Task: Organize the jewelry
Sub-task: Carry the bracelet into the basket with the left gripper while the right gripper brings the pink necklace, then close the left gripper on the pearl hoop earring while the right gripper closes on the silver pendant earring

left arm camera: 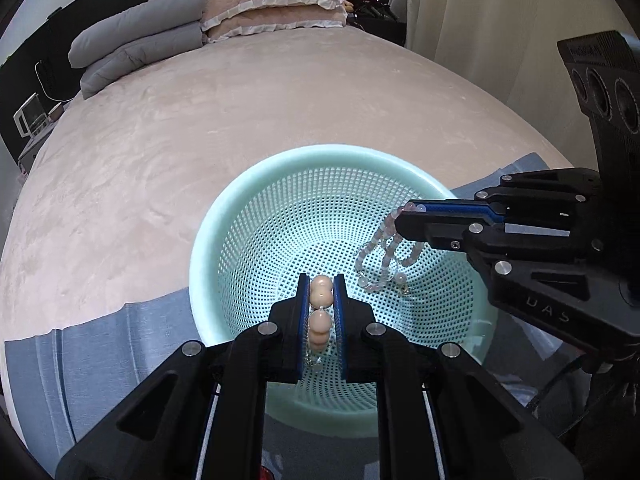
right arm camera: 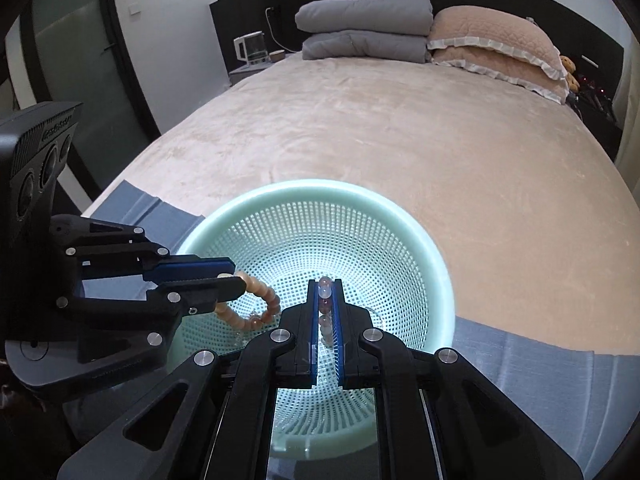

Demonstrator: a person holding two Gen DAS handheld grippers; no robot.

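A pale green perforated basket sits on the bed near its front edge. My left gripper is shut on a peach bead bracelet, which hangs over the basket's left inside. My right gripper is shut on a strand of pale pink and clear beads. That strand dangles in loops inside the basket's right side. Both grippers point down into the basket, side by side and apart.
The basket rests on a blue-grey cloth laid over a beige blanket. Folded grey quilts and pink pillows lie at the bed's head. A kettle stands on a side table.
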